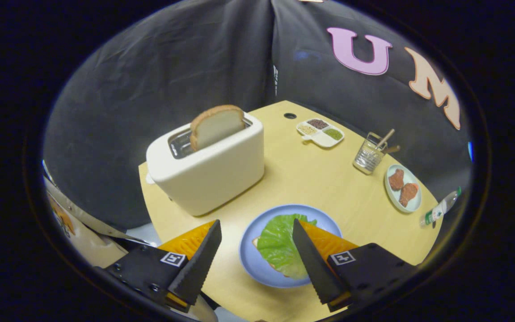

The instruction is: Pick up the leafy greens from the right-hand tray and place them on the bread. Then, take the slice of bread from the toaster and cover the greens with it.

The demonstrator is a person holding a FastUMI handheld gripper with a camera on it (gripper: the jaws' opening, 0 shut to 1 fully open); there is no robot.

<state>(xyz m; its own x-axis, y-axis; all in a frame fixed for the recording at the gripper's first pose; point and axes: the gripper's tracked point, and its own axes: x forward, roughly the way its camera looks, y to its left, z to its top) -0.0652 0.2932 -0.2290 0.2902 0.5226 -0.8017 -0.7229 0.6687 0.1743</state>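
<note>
Green leaves already cover the plate's bread; my fingers hang spread and empty, toaster slice beyond them, upright.

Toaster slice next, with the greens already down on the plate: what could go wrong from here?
The bread slice stands tilted in the slot of the toaster; a pinch near its crust may crumble it or drag the toaster. The lettuce overhangs the bottom bread on the blue plate, so the cover could land skewed. The gripper hangs open over the plate, one finger above the leaf; moving off low might snag it.
</note>
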